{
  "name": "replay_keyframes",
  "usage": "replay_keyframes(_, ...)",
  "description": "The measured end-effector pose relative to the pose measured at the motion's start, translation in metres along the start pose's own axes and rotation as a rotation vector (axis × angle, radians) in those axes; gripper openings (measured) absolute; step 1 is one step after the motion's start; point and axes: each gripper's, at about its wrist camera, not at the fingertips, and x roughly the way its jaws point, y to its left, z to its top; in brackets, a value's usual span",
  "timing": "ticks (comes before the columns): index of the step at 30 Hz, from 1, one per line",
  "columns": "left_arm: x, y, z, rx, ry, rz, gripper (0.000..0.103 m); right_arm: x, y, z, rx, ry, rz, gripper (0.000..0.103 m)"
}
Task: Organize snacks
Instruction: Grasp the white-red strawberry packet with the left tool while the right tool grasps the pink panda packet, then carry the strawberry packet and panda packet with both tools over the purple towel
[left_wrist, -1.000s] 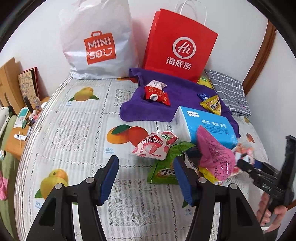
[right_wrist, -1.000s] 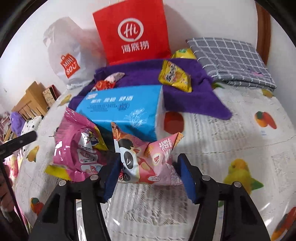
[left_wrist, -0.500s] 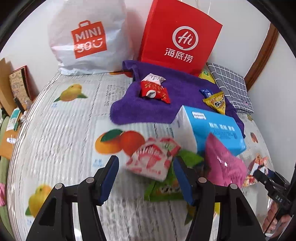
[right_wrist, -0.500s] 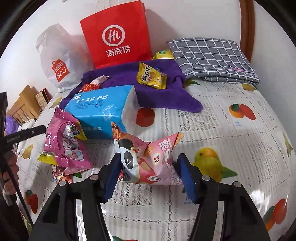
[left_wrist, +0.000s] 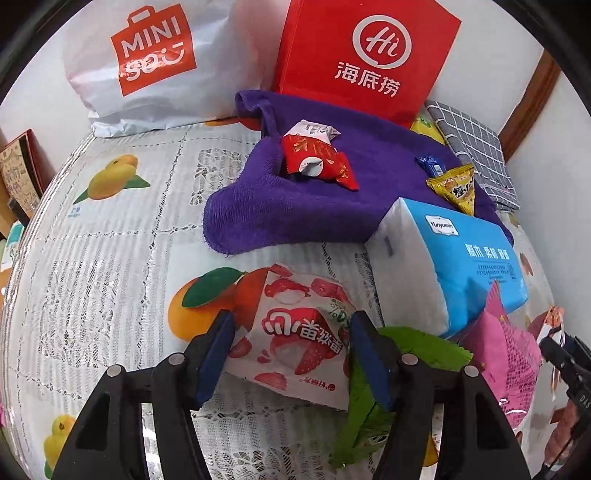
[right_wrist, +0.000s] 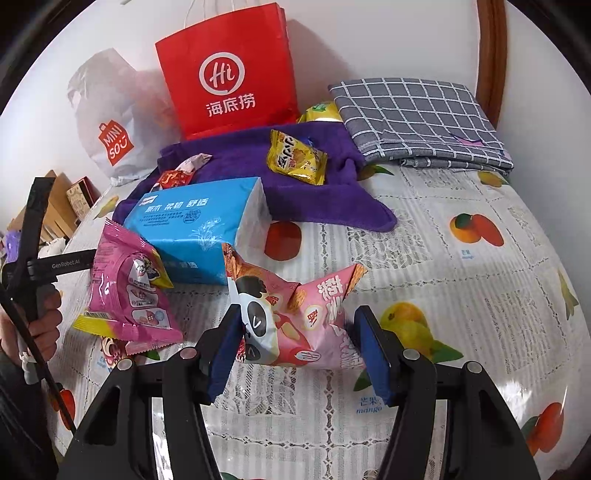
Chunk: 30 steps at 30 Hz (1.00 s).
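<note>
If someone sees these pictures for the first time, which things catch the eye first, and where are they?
Probably the red paper bag, upright against the wall at the back, behind the purple towel with small snacks on it. Nearer, the blue tissue pack lies on the fruit-print tablecloth. In front, the right gripper holds a pink panda snack bag.

Left gripper (left_wrist: 291, 343): jaws just opening, straddling a packet. Right gripper (right_wrist: 295, 347): jaws clamped on a packet.
</note>
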Motion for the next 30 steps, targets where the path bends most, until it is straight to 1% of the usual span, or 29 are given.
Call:
replay_keyframes(3, -0.002, -0.001, -0.003, 0.015, -0.007, 0.010, 0.059, 0.003, 0.002, 0.001, -0.002, 0.005, 0.005, 0.061)
replay_keyframes(4, -0.003, -0.001, -0.003, 0.015, -0.010, 0.012, 0.052, 0.004, 0.003, 0.001, -0.001, 0.007, 0.007, 0.061)
replay_keyframes(7, -0.007, 0.000, -0.004, 0.028, -0.015, 0.015, 0.038, 0.008, 0.005, -0.002, 0.002, 0.017, 0.010, 0.061)
replay_keyframes(10, -0.014, 0.006, -0.005, 0.005, -0.009, -0.011, 0.031, 0.008, 0.006, -0.007, 0.006, 0.028, 0.018, 0.061)
replay_keyframes(12, -0.019, 0.012, -0.008, -0.020, -0.007, -0.022, 0.029, 0.006, 0.007, -0.009, 0.006, 0.027, 0.016, 0.061)
replay_keyframes(14, -0.024, 0.014, -0.012, -0.028, -0.009, -0.016, 0.028, 0.002, 0.007, -0.011, 0.010, 0.024, 0.019, 0.061)
replay_keyframes(17, -0.035, 0.017, -0.020, -0.042, -0.012, -0.028, 0.025, -0.004, 0.007, -0.013, 0.009, 0.015, 0.015, 0.061)
replay_keyframes(25, -0.069, 0.008, -0.041, -0.029, -0.050, -0.046, 0.023, -0.022, 0.007, -0.011, 0.026, -0.020, 0.004, 0.061)
replay_keyframes(30, -0.093, -0.001, -0.052, -0.014, -0.072, -0.067, 0.023, -0.038, 0.009, -0.011, 0.033, -0.042, 0.011, 0.061)
